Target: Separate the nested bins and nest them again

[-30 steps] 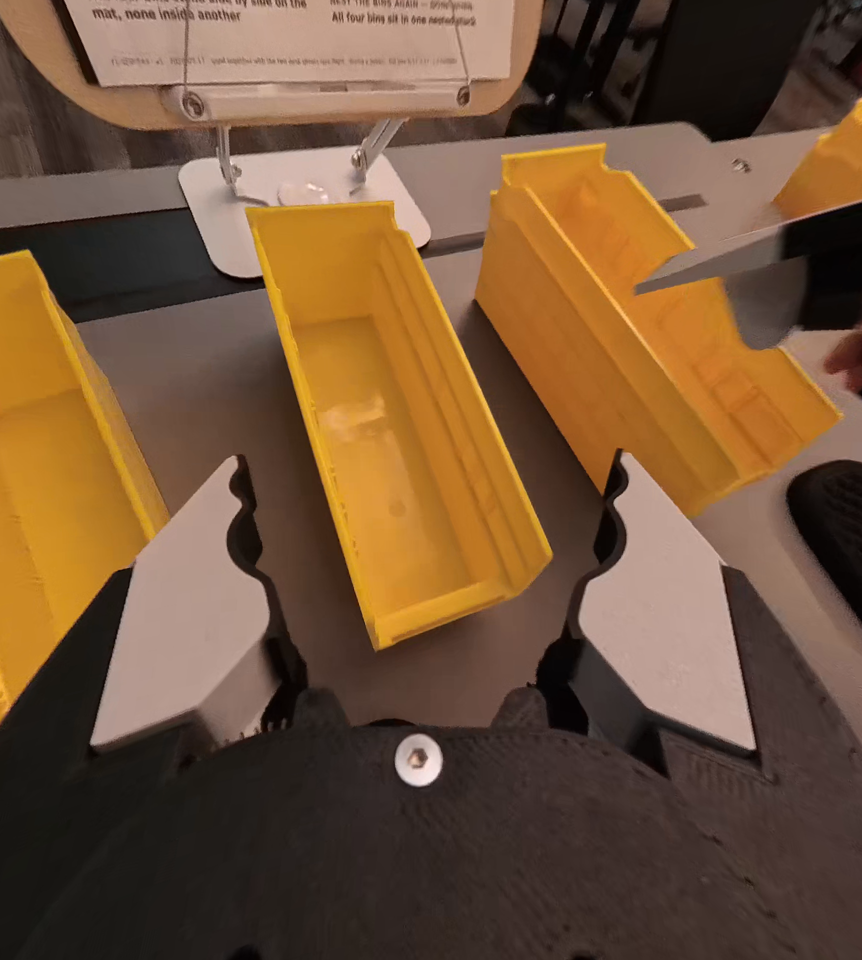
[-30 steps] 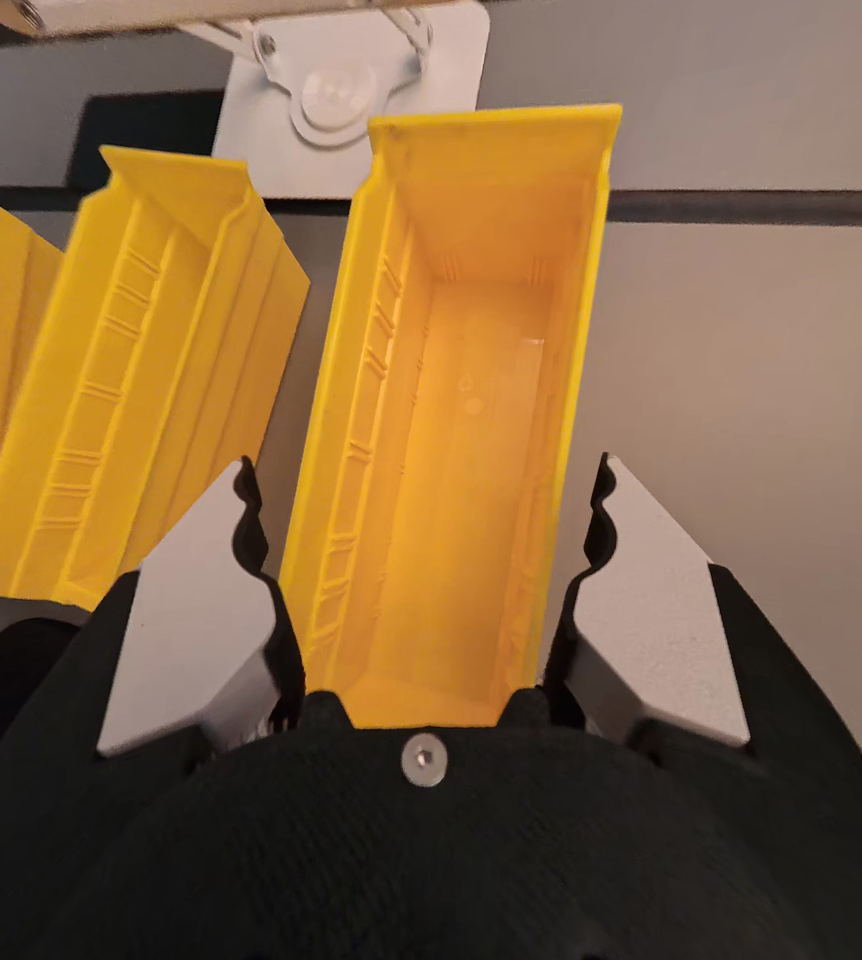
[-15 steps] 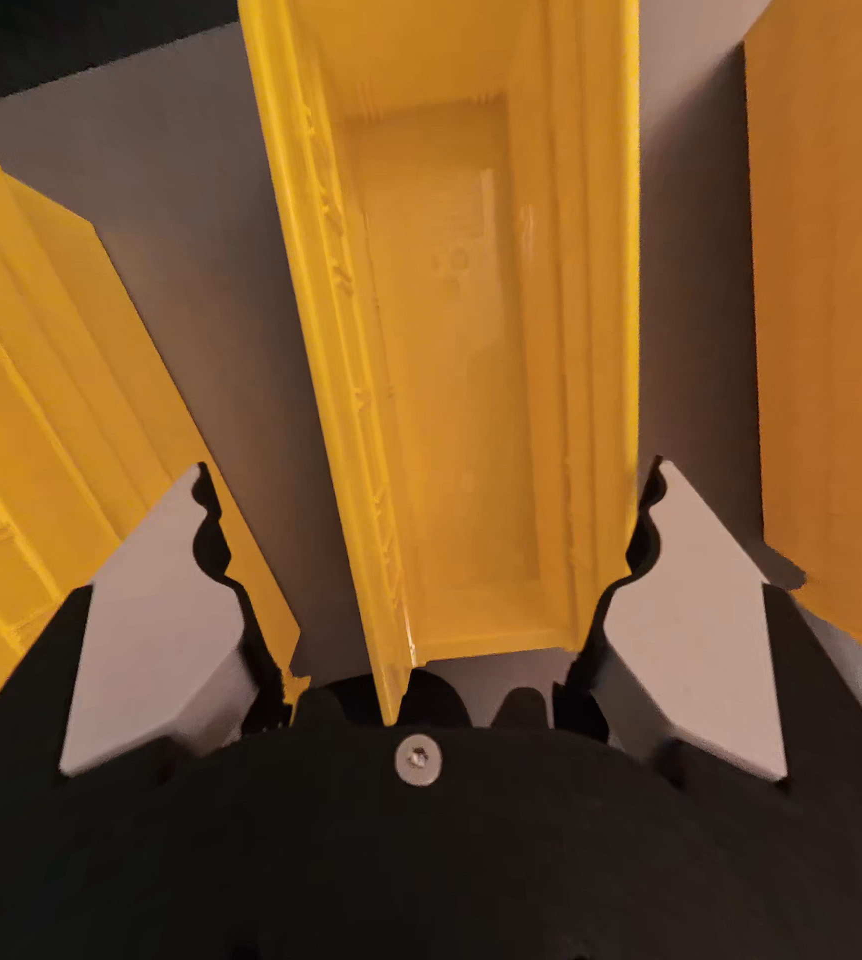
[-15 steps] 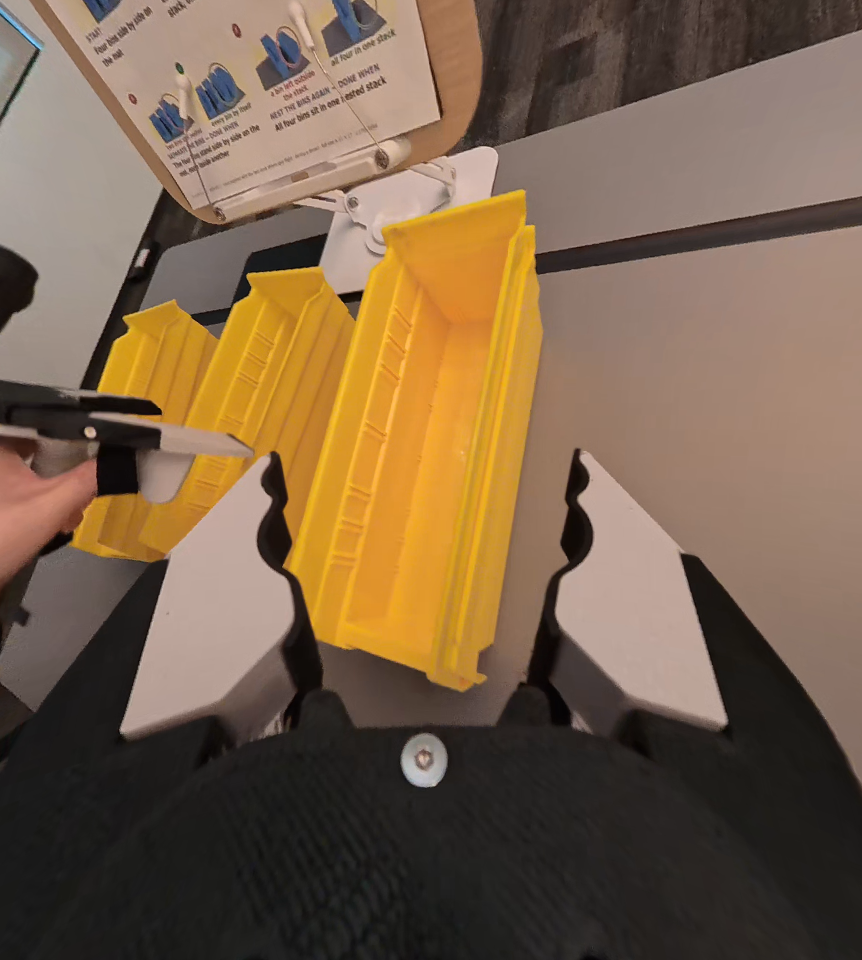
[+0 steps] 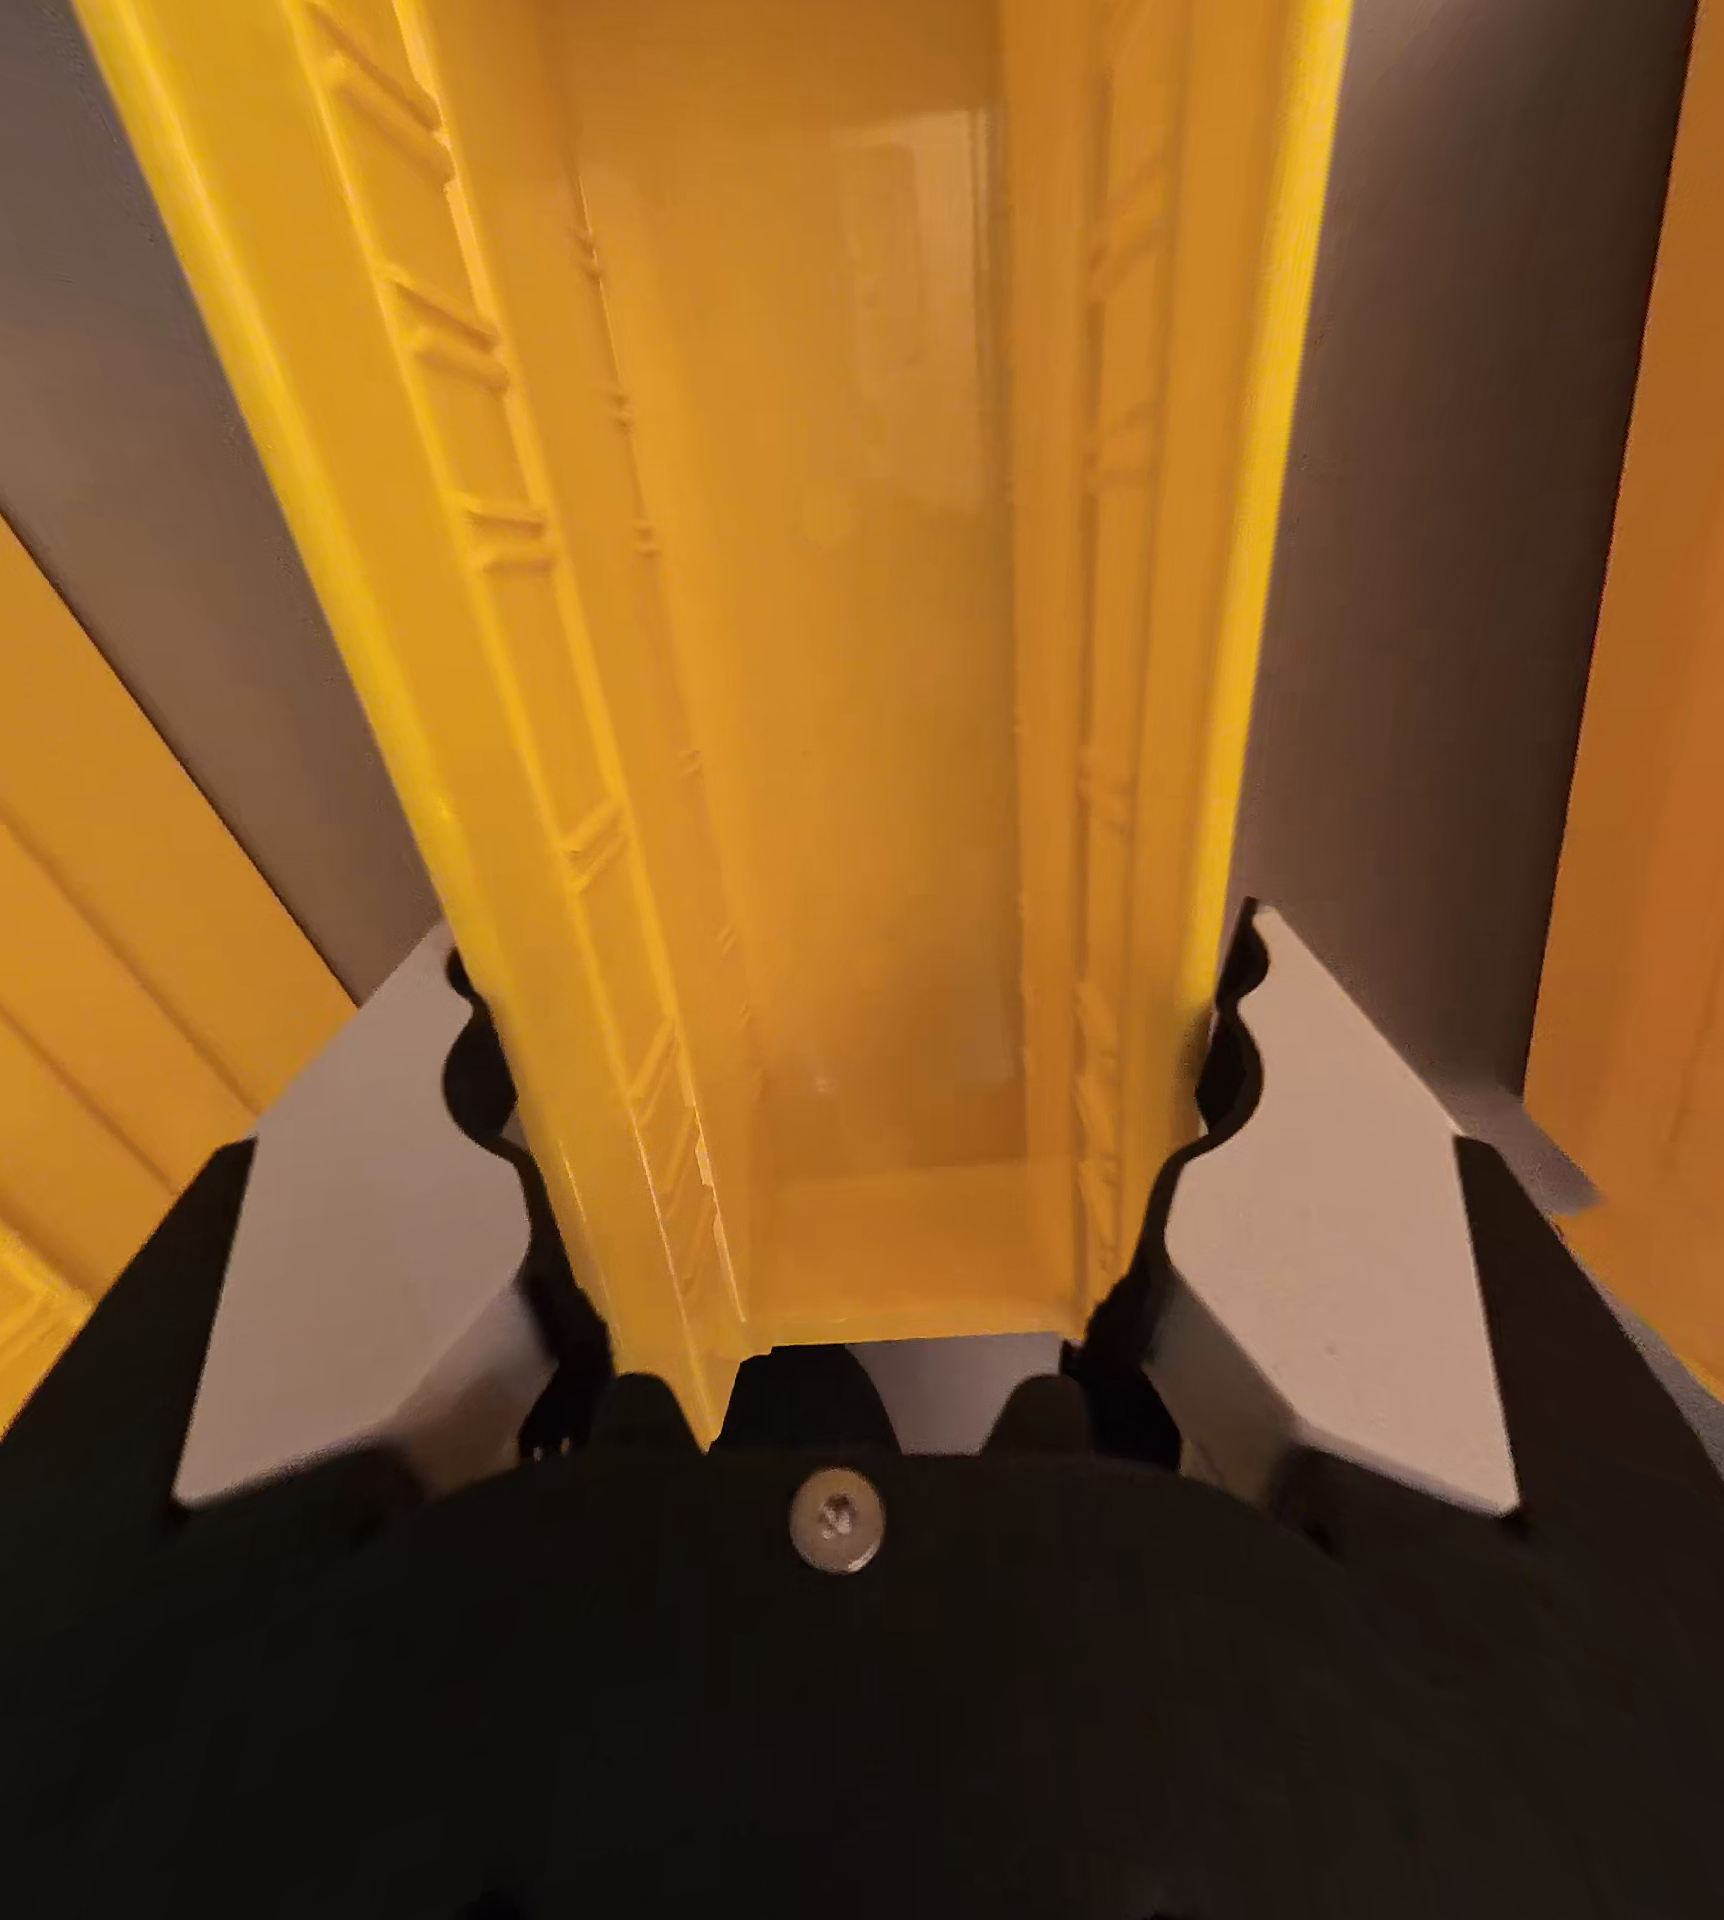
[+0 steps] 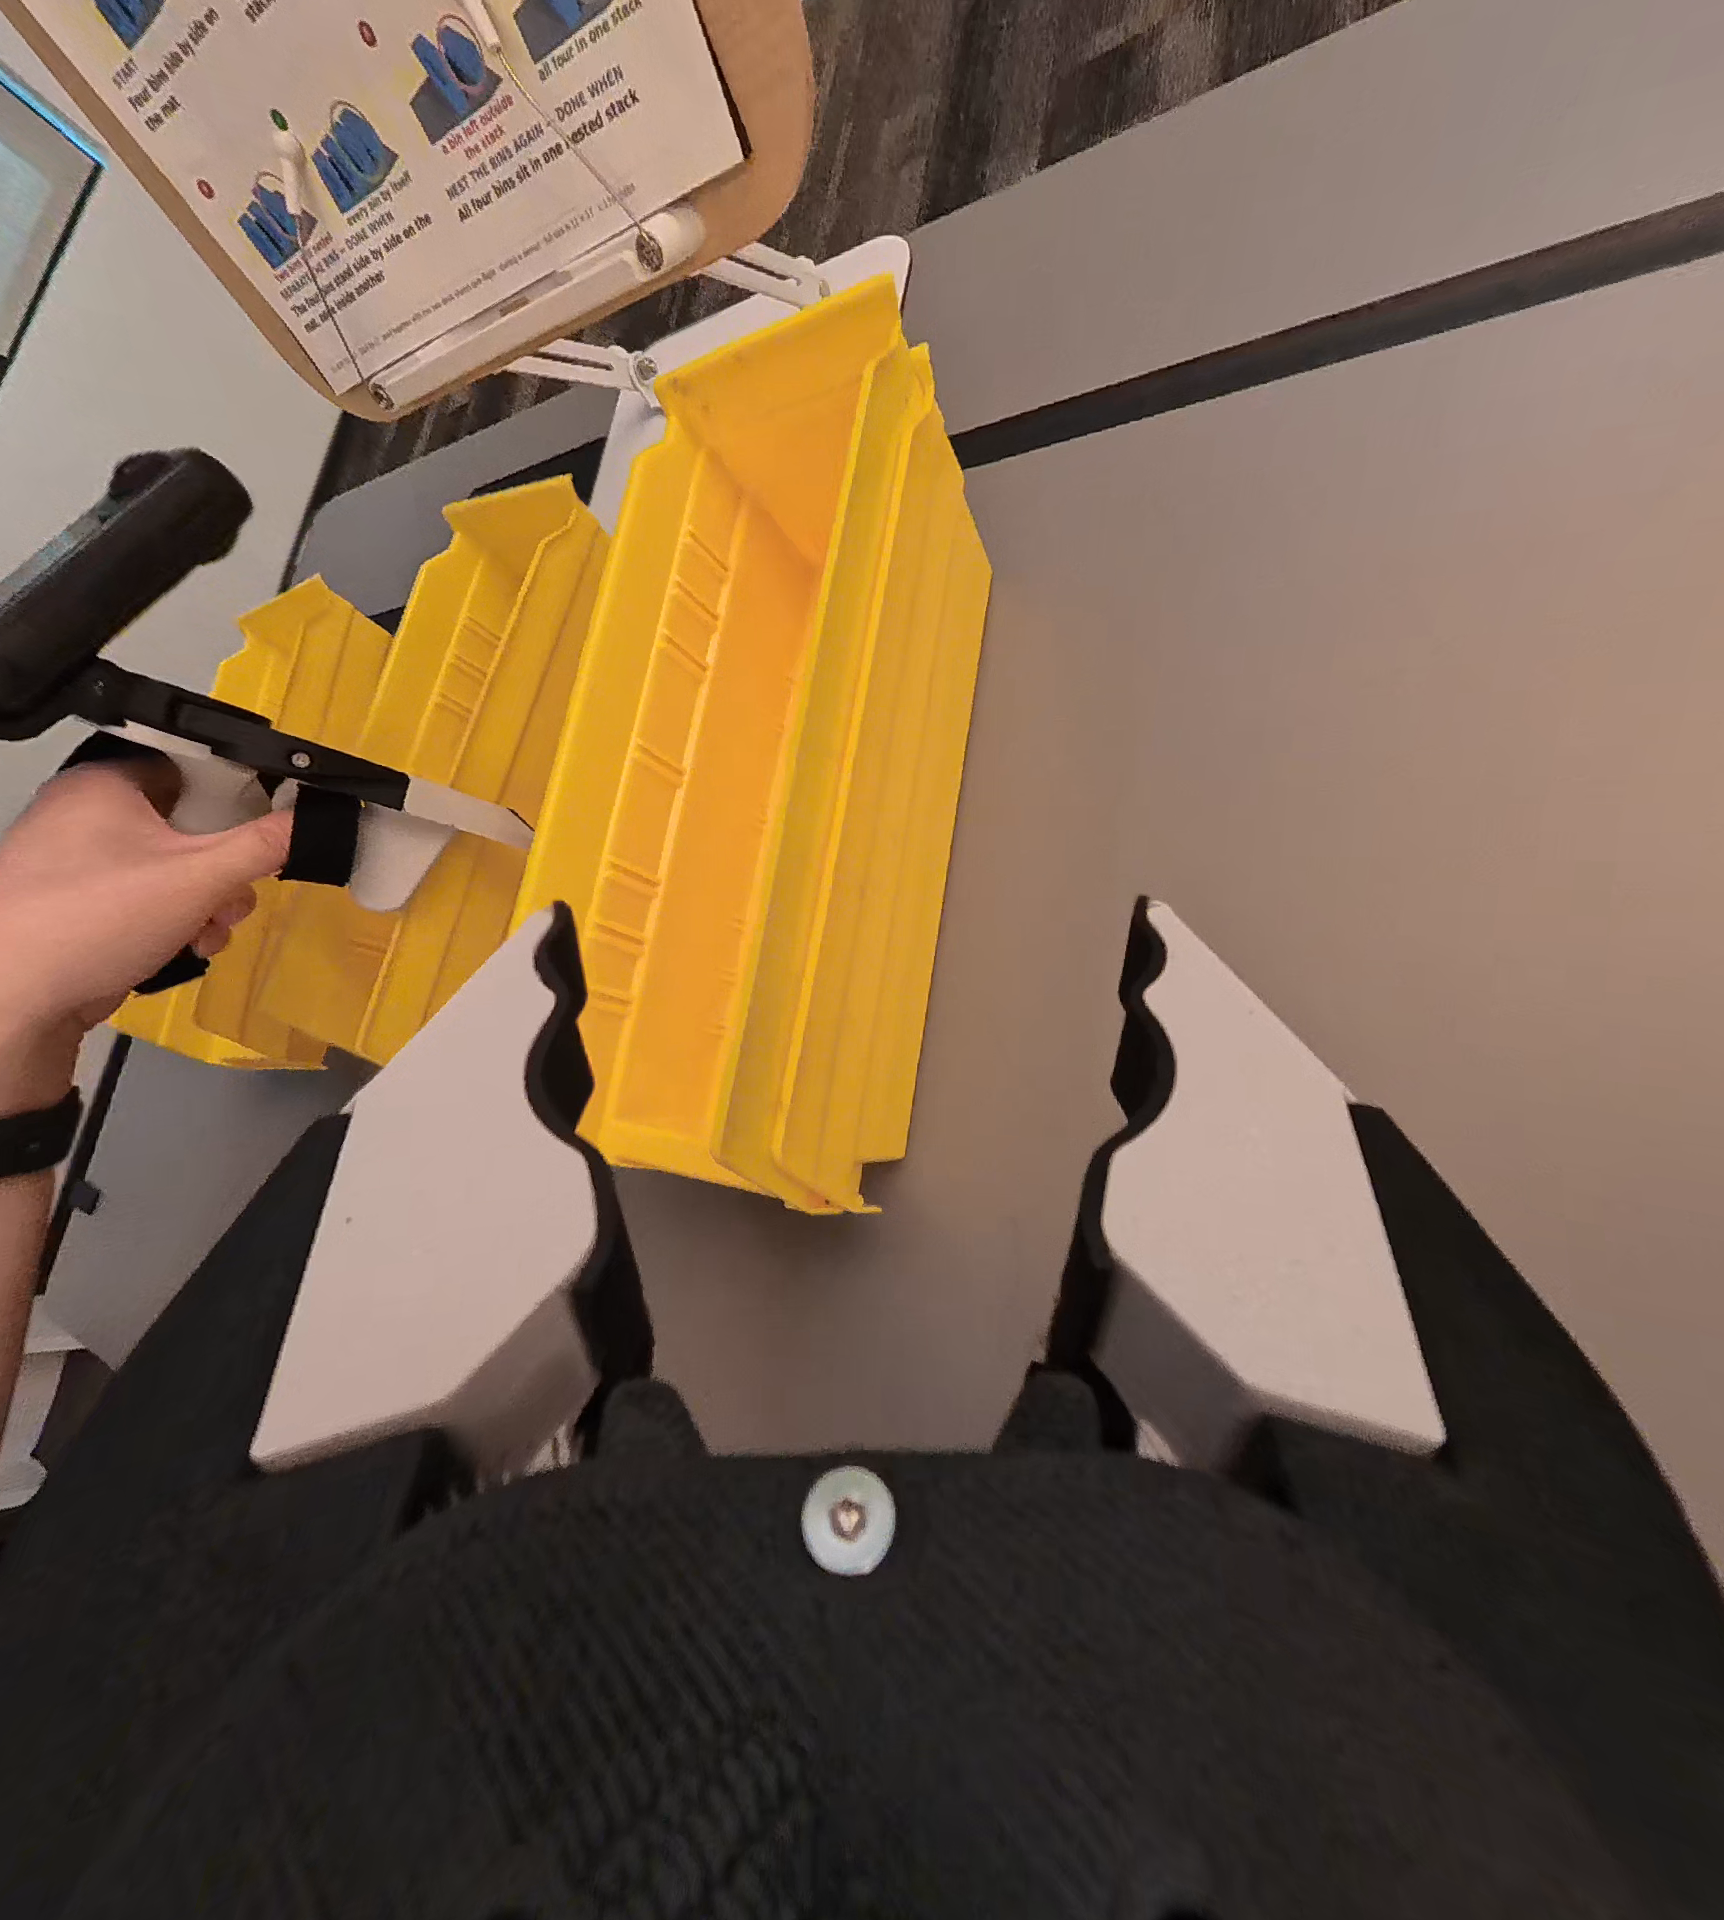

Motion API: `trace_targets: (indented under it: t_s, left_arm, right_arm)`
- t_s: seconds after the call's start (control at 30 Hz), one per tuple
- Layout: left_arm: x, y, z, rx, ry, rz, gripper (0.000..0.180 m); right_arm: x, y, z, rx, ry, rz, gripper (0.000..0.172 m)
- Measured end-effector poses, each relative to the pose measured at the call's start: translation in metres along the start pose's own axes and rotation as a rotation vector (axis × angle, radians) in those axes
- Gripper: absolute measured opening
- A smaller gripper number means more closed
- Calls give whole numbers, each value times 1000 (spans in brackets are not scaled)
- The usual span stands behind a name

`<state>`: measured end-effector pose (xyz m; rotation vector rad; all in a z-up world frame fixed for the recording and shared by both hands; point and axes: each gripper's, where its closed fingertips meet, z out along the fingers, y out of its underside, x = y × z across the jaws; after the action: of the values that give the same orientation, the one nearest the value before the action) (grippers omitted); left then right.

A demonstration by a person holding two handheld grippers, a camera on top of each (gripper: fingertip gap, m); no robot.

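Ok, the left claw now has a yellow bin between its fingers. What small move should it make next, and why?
Probably lift straight up a little. The left claw appears to press both pads on the long walls of the yellow bin, near its front end. Other bins stand close on its left and right, so a sideways move could bump them.

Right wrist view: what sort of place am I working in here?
Likely an indoor test or demo workstation: a plain grey table, an instruction sheet on a stand, and identical yellow bins laid out as a set exercise.
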<state>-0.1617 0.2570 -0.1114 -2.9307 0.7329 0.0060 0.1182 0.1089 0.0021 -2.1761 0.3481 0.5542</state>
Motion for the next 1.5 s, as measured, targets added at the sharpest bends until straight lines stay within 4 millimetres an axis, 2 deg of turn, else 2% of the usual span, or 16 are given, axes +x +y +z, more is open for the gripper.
trace_targets:
  t_s: [0.23, 0.6, 0.73, 0.9, 1.03, 1.2, 1.3, 1.43, 1.5]
  left_arm:
    - [-6, -3, -12, 23, 8, 4, 116]
    - [-2, 3, -48, -48, 1, 24, 110]
    - [0, 0, -68, -39, 17, 28, 110]
    - [11, -3, -106, -34, 43, 18, 109]
    - [35, -10, -140, -14, 19, 39, 110]
    - [84, -26, -181, 61, 10, 48, 110]
    - [116, -35, -185, 119, 20, 51, 110]
    - [161, -33, -178, 108, 145, -2, 109]
    - [174, -31, -172, 92, 176, -30, 109]
  right_arm:
    - [6, 9, 2, -13, -19, 16, 103]
    - [16, 21, 2, -32, -65, 74, 100]
    - [22, 24, 0, -31, -60, 88, 100]
    - [23, 24, 1, -23, -64, 94, 100]
    - [24, 26, 5, -37, -68, 97, 100]
    - [26, 27, 3, -40, -69, 108, 100]
    - [27, 30, -1, -40, -67, 111, 100]
    - [31, 36, -6, -47, -56, 102, 99]
    - [32, 39, -9, -48, -64, 110, 99]
